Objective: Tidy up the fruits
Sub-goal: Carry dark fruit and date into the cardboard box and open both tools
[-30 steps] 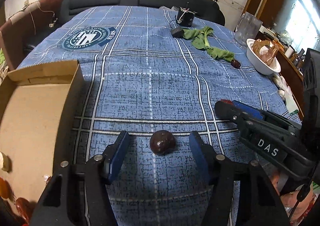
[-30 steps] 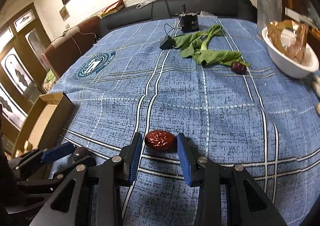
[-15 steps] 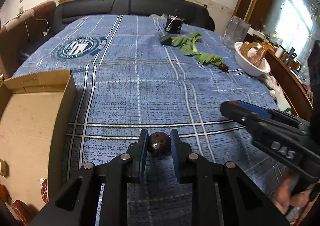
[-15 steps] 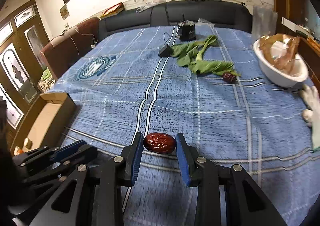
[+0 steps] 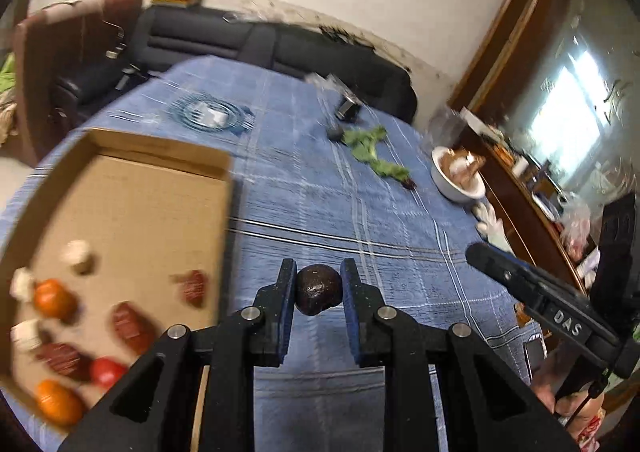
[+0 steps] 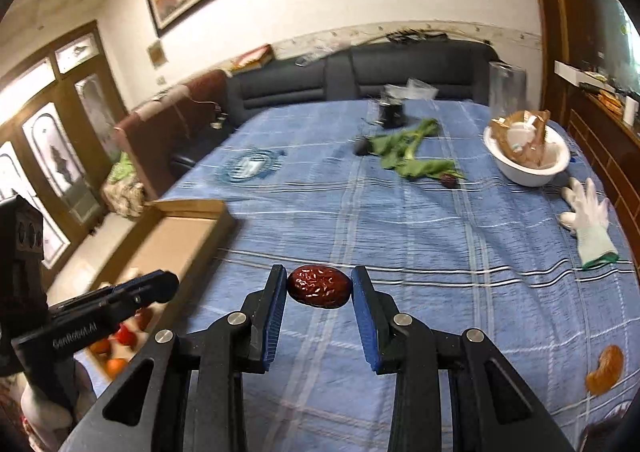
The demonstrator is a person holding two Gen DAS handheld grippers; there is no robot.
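My left gripper (image 5: 318, 284) is shut on a dark round fruit (image 5: 319, 289) and holds it above the blue cloth, just right of the cardboard box (image 5: 132, 208). The box holds several fruits: orange ones (image 5: 54, 295), a red one (image 5: 106, 371) and wrinkled red dates (image 5: 128, 322). My right gripper (image 6: 319, 288) is shut on a wrinkled red date (image 6: 319, 287), lifted off the cloth. In the right wrist view the box (image 6: 180, 236) lies to the left, with the left gripper's body in front of it. Another date (image 6: 449, 181) lies by the green leaves (image 6: 408, 150).
The table (image 6: 420, 220) wears a blue checked cloth. A white bowl (image 6: 526, 156) with brown wrapping and a white glove (image 6: 588, 220) sit at the right. An orange-brown piece (image 6: 605, 370) lies at the near right. A small black device (image 6: 392, 112) stands at the back, with sofas behind.
The left gripper shut on the dark round fruit. Both grippers rose with their fruits and swung left toward the box, which now shows its contents in the left wrist view.
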